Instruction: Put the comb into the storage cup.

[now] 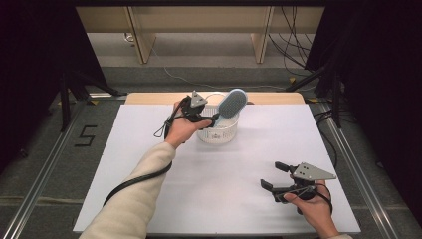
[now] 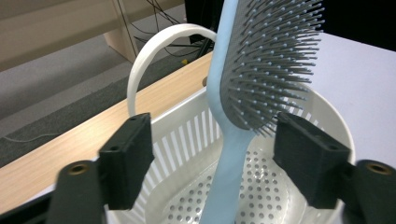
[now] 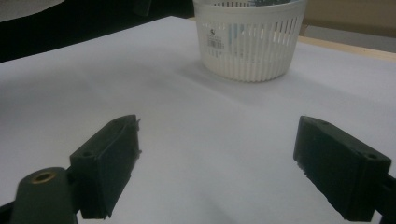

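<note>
At the far middle of the white worktop, a pale blue plastic hairbrush with grey bristles stands tilted in a round white slotted plastic basket, handle down. Left gripper sits spread around the handle, not pinching it. Right gripper is spread and empty, well apart near the front right.

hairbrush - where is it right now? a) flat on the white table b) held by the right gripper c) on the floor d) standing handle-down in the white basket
d: in the left gripper view the hairbrush stands with its handle down inside the basket and its bristle head above the rim, between the open jaws of the left gripper, which do not touch it; the high view shows the same.
</note>
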Demonstrator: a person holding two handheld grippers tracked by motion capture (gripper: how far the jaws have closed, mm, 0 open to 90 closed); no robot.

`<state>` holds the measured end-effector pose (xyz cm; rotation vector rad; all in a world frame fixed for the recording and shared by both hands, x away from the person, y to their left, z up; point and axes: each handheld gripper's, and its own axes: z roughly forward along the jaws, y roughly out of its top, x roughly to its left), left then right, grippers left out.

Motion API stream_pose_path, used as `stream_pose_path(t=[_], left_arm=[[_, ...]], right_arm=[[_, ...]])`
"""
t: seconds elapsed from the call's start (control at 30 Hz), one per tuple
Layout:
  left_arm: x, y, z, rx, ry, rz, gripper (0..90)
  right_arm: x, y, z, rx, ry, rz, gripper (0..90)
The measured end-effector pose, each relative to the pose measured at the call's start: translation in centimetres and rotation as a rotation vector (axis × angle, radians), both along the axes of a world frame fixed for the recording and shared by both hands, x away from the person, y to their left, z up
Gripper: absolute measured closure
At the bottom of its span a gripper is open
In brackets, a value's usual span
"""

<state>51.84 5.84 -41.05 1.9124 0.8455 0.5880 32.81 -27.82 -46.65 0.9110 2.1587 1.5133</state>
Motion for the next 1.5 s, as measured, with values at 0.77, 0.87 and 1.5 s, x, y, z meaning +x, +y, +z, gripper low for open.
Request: stream_pose_path(t=[0.77, 0.87, 1.5], left_arm=[[-2.3, 3.4, 0.2, 0.029, 0.055, 0.033, 11.4], [-2.7, 3.7, 0.1, 0.027, 0.055, 0.033, 11.5], [-5.5, 7.3, -0.1, 0.016, 0.036, 0.044, 12.0]], right_arm=[[0.0, 0.0, 0.0, 0.000, 0.001, -0.005, 15.2], [0.0, 0.0, 0.0, 0.000, 0.000, -0.006, 15.2], [0.1, 0.0, -0.1, -0.002, 0.002, -0.013, 15.2]])
